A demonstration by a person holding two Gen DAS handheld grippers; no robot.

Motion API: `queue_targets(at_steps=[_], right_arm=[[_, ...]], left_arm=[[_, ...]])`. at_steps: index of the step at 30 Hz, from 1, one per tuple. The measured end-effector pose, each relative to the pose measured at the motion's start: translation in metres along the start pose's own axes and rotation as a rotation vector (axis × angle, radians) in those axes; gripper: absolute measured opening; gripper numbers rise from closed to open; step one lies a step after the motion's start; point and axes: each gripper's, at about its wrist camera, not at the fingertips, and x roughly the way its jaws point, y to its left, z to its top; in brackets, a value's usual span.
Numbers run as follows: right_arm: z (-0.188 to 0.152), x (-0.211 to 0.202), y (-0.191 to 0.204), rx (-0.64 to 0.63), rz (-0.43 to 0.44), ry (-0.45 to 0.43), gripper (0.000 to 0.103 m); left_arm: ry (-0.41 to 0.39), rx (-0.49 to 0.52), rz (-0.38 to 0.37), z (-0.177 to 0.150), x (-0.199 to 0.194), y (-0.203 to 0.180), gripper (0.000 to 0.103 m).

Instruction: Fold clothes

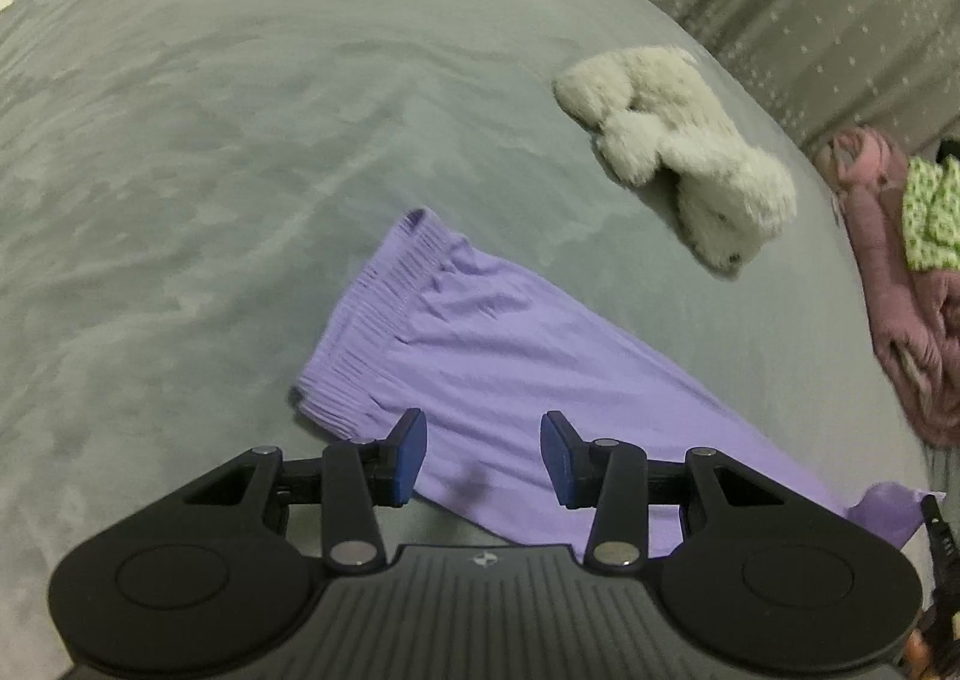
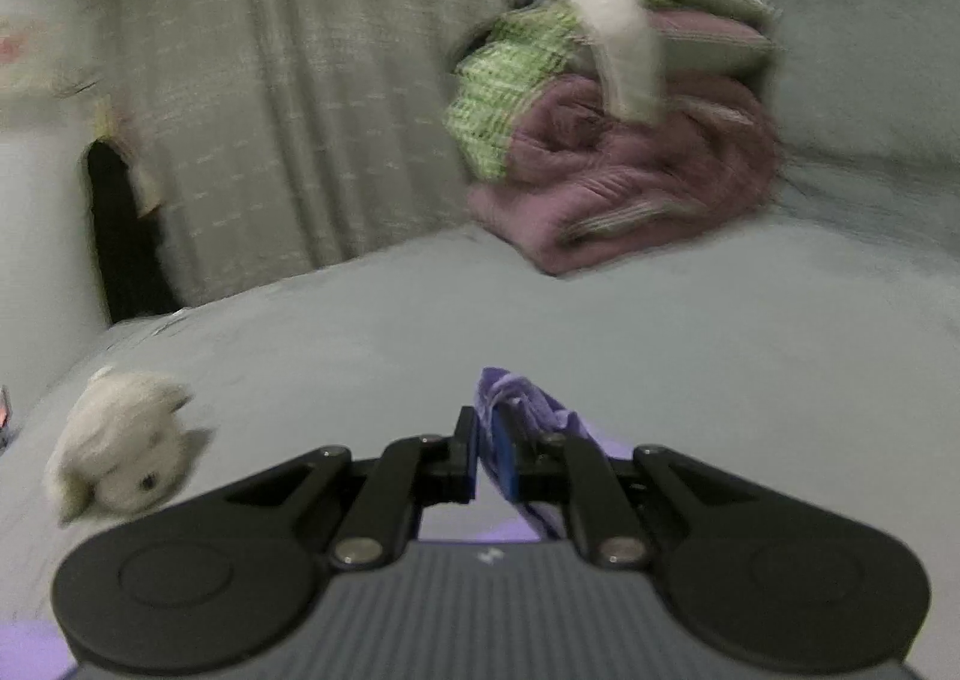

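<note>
Surface: I work on a bed [image 1: 210,170] covered in a grey sheet; it carries everything in view.
Garment: the purple trousers [image 1: 480,362] lie flat on the bed, already doubled lengthwise by my reading, waistband at the far end, legs running toward the near right.
Left tongs [image 1: 483,458]: partly open, nothing between the pads; they hover above the near part of the trousers, pointing steeply down.
Left tongs, purpose: I judge they wait there to pin or lift the middle of the cloth once the fold comes over.
Right tongs [image 2: 486,455]: closed narrow on a bunch of the purple cloth, which sticks out past the pads.
Right tongs, purpose: I hold the leg end raised so it can be carried toward the waistband; this is a judgement.
Leg end: in the left view a purple corner is lifted off the sheet at the lower right, beside a dark part of the other tool.
Soft toy [image 1: 678,152]: white, lying on the bed beyond the trousers, well apart from them.
Clothes pile [image 2: 612,98]: pink, green and pale items heaped at the far side of the bed, apparently awaiting folding.
Curtain [image 2: 270,98]: hangs behind the bed.
Image quality: the right view is blurred; fine detail there cannot be told.
</note>
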Motion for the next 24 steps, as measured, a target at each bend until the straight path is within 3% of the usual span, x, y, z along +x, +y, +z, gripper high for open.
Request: queue_targets(at_steps=[8,14,18,24], right_arm=[[-0.04,-0.051,0.171,-0.452,0.243,-0.072,0.008],[-0.103,-0.083,0.296,-0.627,0.433,-0.011,0.008],[-0.146,-0.098,0.338,-0.688,0.489,0.041,0.008],[-0.166,-0.11,0.341,-0.663,0.507,0.077,0.008]], left_arm=[[-0.02,-0.088,-0.023,0.012,-0.008,0.019,0.041],[-0.033,-0.156,-0.031,0.019,-0.015,0.041,0.041],[-0.033,-0.179,-0.037,0.021,-0.016,0.047,0.041],[-0.001,-0.133,-0.076,0.013,-0.007,0.032,0.041]])
